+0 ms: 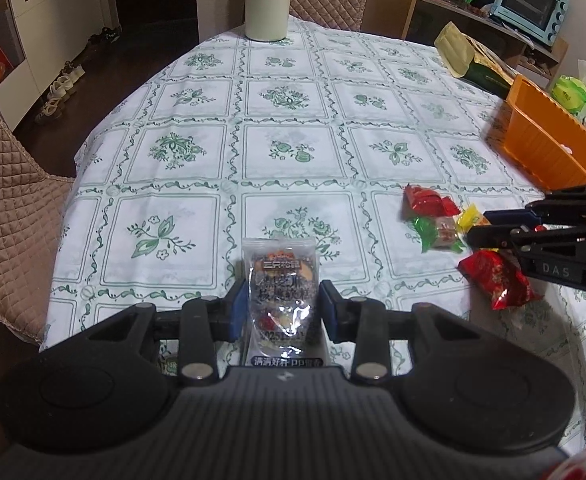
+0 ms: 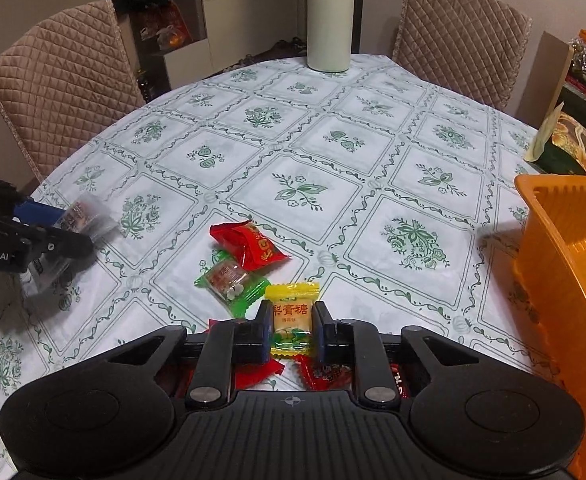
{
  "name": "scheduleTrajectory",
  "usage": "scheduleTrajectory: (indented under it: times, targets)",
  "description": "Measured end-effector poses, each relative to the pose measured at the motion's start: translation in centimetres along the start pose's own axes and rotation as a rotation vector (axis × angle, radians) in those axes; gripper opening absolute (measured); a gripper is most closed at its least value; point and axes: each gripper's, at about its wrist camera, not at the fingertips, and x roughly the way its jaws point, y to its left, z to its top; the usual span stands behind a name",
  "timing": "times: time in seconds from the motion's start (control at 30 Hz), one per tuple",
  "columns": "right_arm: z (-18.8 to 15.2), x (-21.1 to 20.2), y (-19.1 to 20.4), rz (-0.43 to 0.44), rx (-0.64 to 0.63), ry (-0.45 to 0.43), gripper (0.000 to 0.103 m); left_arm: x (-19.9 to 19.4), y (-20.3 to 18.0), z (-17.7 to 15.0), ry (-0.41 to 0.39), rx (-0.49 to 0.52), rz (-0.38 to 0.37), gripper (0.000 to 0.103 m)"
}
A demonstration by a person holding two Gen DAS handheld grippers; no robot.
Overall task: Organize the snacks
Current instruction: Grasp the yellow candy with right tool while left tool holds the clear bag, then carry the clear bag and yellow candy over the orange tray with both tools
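My left gripper (image 1: 284, 307) is shut on a clear grey snack packet (image 1: 280, 276) and holds it above the floral tablecloth (image 1: 285, 148); it shows blurred at the left of the right wrist view (image 2: 83, 220). My right gripper (image 2: 292, 322) is shut on a yellow candy packet (image 2: 292, 304); it shows at the right of the left wrist view (image 1: 479, 226). A red packet (image 2: 249, 244) and a green-wrapped candy (image 2: 231, 280) lie just ahead of it. More red packets (image 2: 327, 374) lie under it. An orange basket (image 2: 565, 264) stands to the right.
A white bottle (image 2: 329, 16) stands at the table's far edge. A green and yellow bag (image 1: 469, 60) lies beyond the basket. Quilted chairs (image 2: 61, 80) stand around the table. A blue toaster oven (image 1: 529, 4) sits on a shelf behind.
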Motion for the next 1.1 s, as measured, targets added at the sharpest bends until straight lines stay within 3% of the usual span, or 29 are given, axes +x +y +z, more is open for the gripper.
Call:
scheduleTrajectory:
  times: [0.43, 0.77, 1.1]
  targets:
    - [0.5, -4.4, -0.5, 0.0, 0.092, -0.09, 0.02, -1.2, -2.1, 2.3, -0.038, 0.053, -0.027, 0.034]
    - [-1.7, -10.5, -3.1, -0.055, 0.257, -0.152, 0.02, -2.7, -8.1, 5.2, -0.094, 0.16, -0.144, 0.034]
    - [-5.3, -16.7, -7.6, -0.186, 0.462, -0.212, 0.02, -2.2, -15.2, 7.9, -0.094, 0.252, -0.278, 0.034]
